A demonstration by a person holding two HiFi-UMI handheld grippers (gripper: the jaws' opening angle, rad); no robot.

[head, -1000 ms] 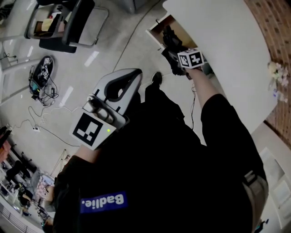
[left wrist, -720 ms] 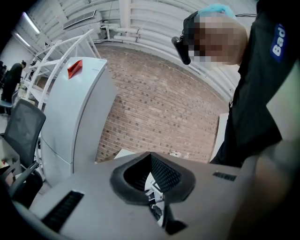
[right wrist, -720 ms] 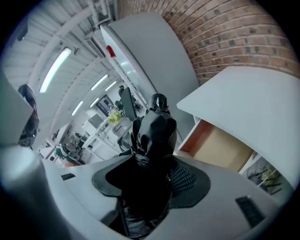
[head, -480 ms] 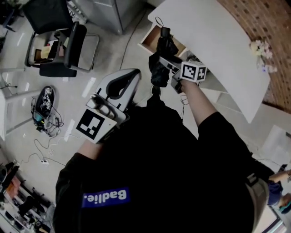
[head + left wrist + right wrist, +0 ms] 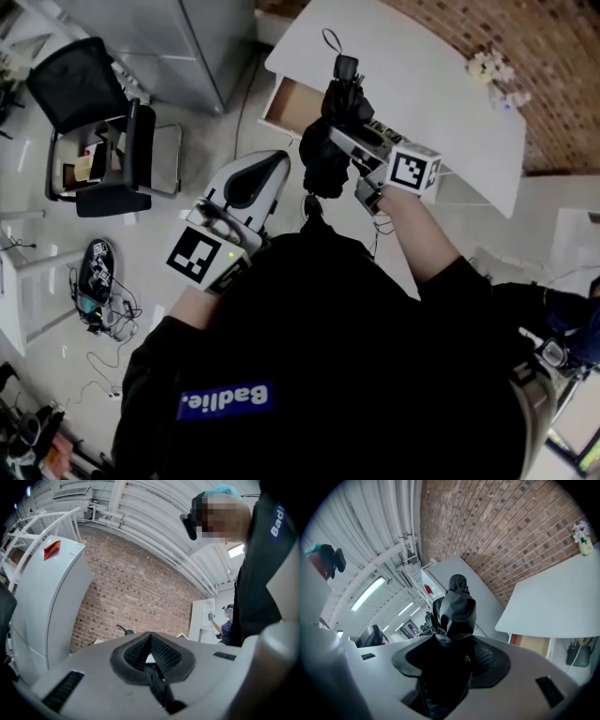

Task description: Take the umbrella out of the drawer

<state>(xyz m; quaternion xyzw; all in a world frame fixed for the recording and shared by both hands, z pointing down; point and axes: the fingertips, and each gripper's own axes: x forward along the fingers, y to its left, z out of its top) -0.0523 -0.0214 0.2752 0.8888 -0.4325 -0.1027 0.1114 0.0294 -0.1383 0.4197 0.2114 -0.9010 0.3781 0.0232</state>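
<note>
Since a second ago the right gripper (image 5: 352, 141) has come up and away from the open wood-lined drawer (image 5: 286, 101) of the white desk (image 5: 422, 84), bringing the black folding umbrella (image 5: 330, 141) with it. The umbrella was at the drawer's mouth then and is clear of it now, in the air in front of the person's chest.

In the right gripper view the right gripper (image 5: 452, 644) has its jaws set wide and closed on the umbrella (image 5: 454, 616), one dark pad on each side of it. The collapsed umbrella fills the gap between the pads. Its bunched upper part and rounded end cap stand out beyond the fingertips, and the rest runs back toward the gripper's body. Its black fabric is slightly glossy, loosely wrapped and creased into folds. In the head view a thin cord loop curls off its far end. Beyond the right jaw the desk top (image 5: 553, 597) shows, with the drawer's wooden inside (image 5: 532, 644) under it.

The left gripper (image 5: 267, 164) is held off to the umbrella's left, apart from it. In the left gripper view the left gripper (image 5: 151, 637) has its ribbed pads pressed together, with nothing between them.
</note>
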